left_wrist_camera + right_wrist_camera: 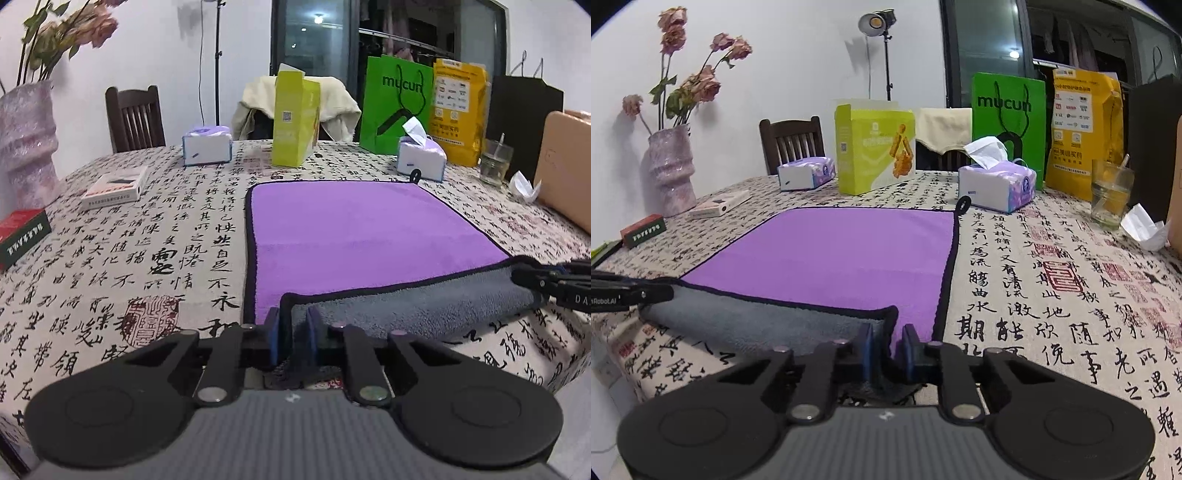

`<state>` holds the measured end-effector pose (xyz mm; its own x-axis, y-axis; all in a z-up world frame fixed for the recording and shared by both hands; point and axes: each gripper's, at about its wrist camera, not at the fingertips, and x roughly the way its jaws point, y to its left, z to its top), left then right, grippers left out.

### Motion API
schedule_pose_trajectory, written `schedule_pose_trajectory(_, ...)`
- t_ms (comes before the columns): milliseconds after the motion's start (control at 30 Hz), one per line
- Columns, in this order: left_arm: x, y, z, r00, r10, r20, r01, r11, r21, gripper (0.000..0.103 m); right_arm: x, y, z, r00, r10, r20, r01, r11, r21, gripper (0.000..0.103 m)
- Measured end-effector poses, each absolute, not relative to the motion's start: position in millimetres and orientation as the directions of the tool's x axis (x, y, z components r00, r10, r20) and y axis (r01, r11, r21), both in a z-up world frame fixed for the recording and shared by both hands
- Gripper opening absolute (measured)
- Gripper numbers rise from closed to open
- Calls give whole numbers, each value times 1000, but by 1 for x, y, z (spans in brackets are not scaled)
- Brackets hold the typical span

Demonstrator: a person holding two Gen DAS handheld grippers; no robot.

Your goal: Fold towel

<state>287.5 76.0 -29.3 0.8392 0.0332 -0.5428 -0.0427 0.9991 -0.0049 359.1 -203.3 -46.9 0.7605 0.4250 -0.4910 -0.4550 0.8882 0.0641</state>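
Note:
A purple towel (362, 225) with a black hem and grey underside lies flat on the table; it also shows in the right wrist view (834, 251). Its near edge is lifted and turned over, showing a grey strip (406, 306). My left gripper (293, 332) is shut on the towel's near left corner. My right gripper (888, 349) is shut on the near right corner; it appears at the right edge of the left wrist view (546, 284). The left gripper appears at the left edge of the right wrist view (635, 291).
On the calligraphy tablecloth (147, 258) beyond the towel stand two tissue packs (207, 144) (421, 157), a lime box (295, 118), a green bag (395, 103), a yellow bag (458, 110) and a glass (495, 162). A vase (670, 170) and small boxes (110, 186) stand left.

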Motion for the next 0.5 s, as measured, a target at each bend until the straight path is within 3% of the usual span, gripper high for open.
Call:
schedule_pose_trajectory(200, 286, 70, -33, 847, 54, -530, -31, 998, 51, 18, 356, -203, -51, 771, 432, -468, -467, 883, 46, 17)
schedule_pose_trajectory(333, 287, 68, -31, 850, 53, -525, -24, 998, 61, 6, 358, -203, -49, 764, 437, -476, -477, 878, 40, 16)
schedule_pose_trajectory(500, 289, 70, -28, 854, 64, -516, -35, 997, 66, 6, 361, -205, -45, 764, 433, -478, -462, 885, 63, 5)
